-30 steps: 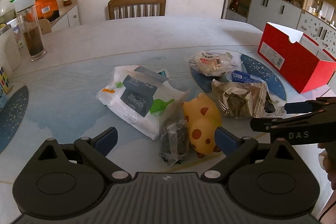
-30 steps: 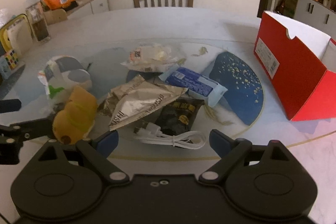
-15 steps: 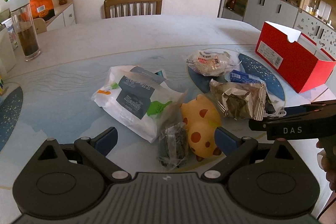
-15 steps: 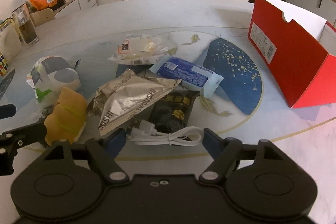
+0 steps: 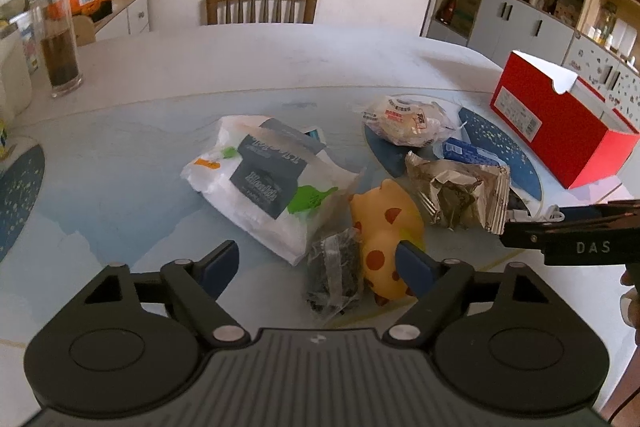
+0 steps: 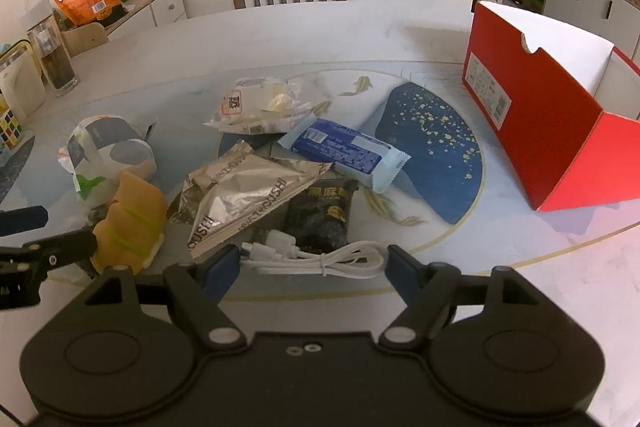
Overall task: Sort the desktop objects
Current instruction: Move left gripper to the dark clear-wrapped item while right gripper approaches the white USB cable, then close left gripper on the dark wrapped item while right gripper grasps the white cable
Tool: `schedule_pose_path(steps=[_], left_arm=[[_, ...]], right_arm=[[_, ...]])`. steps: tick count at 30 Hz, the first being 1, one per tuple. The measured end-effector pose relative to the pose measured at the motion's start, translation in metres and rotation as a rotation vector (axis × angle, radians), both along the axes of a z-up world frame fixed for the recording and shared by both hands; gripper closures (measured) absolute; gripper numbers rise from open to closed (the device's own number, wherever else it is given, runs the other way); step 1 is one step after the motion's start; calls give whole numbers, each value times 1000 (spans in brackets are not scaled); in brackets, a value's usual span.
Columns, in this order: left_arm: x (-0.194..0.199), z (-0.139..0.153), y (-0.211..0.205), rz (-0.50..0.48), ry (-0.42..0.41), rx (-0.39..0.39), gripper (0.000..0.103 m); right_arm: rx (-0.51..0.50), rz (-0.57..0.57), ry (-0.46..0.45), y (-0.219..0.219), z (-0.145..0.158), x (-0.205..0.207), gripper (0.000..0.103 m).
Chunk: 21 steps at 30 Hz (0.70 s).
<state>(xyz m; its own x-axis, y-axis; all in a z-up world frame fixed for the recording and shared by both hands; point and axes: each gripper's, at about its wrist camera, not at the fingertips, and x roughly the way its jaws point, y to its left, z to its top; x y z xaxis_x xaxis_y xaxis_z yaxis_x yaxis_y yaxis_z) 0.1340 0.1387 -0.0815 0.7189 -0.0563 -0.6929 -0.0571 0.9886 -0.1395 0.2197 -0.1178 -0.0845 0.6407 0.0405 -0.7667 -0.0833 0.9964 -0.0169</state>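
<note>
A pile of objects lies on the round table. In the left wrist view: a white tissue pack [image 5: 268, 183], a yellow spotted toy [image 5: 386, 233], a small dark packet [image 5: 334, 273], a silver snack bag [image 5: 460, 195], a wrapped bun [image 5: 404, 121]. My left gripper [image 5: 316, 265] is open, its jaws either side of the dark packet and the toy. In the right wrist view a coiled white cable [image 6: 316, 257] lies between the open jaws of my right gripper [image 6: 314, 267]. Behind it lie a black packet [image 6: 320, 215], the silver bag [image 6: 244, 191] and a blue bar [image 6: 348, 155].
An open red box [image 6: 532, 123] stands at the right of the table, also in the left wrist view [image 5: 560, 123]. A glass bottle [image 5: 56, 35] stands far left. A wooden chair [image 5: 262, 3] is behind the table. A Rubik's cube [image 6: 10, 127] sits at the left edge.
My right gripper has moved forward and down, so the white cable now lies between its jaws. My left gripper has moved closer to the toy and the dark packet.
</note>
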Motion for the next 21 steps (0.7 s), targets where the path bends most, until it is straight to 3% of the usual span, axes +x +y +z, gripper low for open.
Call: schedule_pose_path(steps=[5, 12, 14, 16, 21], left_arm=[[-3, -2, 8, 25, 14, -9, 26], [0, -6, -2, -22, 8, 12, 37], [1, -8, -2, -30, 8, 4, 46], [1, -9, -2, -36, 12, -6, 63], [2, -9, -1, -50, 16, -33, 76]], right_arm=[[-2, -6, -6, -4, 5, -4, 24], [-11, -11, -16, -9, 11, -7, 24], [-13, -13, -19, -10, 12, -8, 24], [-15, -15, -24, -10, 14, -8, 24], [-22, -22, -33, -12, 19, -10, 24]])
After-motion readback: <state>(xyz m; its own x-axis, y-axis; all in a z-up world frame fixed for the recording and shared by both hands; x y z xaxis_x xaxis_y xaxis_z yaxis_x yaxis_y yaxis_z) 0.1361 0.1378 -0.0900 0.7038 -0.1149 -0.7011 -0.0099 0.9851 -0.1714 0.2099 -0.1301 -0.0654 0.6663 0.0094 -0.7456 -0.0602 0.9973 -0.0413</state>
